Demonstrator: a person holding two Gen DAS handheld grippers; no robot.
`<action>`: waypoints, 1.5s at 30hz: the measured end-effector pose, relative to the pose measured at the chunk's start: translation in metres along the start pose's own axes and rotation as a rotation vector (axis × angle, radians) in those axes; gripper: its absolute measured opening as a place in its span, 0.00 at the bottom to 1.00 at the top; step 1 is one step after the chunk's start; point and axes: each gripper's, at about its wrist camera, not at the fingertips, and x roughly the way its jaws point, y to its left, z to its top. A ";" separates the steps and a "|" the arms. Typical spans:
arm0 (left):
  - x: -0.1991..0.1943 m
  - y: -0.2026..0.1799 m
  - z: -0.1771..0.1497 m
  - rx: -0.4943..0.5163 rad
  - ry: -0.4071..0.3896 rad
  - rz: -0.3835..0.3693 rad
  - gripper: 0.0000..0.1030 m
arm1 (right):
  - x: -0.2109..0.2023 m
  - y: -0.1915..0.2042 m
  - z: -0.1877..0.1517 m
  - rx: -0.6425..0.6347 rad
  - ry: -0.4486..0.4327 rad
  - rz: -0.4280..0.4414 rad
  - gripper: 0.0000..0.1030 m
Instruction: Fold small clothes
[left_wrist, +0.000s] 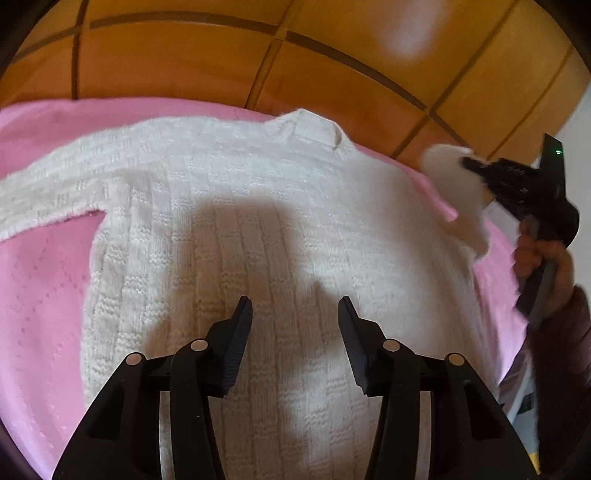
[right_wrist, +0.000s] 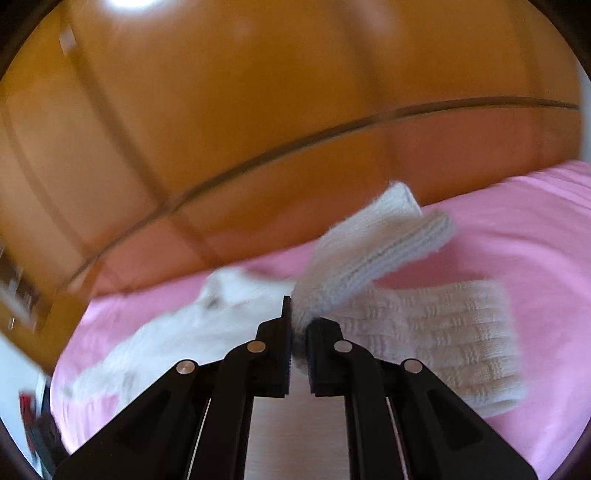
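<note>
A pink bedspread covers the near bed, with glossy orange wooden panelling behind it, catching bright light.

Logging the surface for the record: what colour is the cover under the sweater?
Pink, with a faint stitched diamond pattern; the cover under the sweater shows best in the left wrist view.

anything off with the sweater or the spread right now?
Nothing damaged or spilled. The white knit sweater lies flat on the pink bedspread, one sleeve out to the side. The other sleeve is lifted, pinched in the right hand-held gripper, mid-fold. The left hand-held gripper is open above the body.
</note>
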 end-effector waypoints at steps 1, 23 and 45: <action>0.000 0.001 0.001 -0.007 -0.004 -0.002 0.46 | 0.011 0.014 -0.004 -0.026 0.022 0.015 0.06; 0.062 -0.063 0.077 -0.135 0.068 -0.123 0.72 | -0.108 -0.090 -0.144 0.244 0.038 -0.057 0.78; 0.064 -0.012 0.071 -0.269 -0.045 0.079 0.09 | -0.112 -0.092 -0.158 0.257 0.032 -0.055 0.82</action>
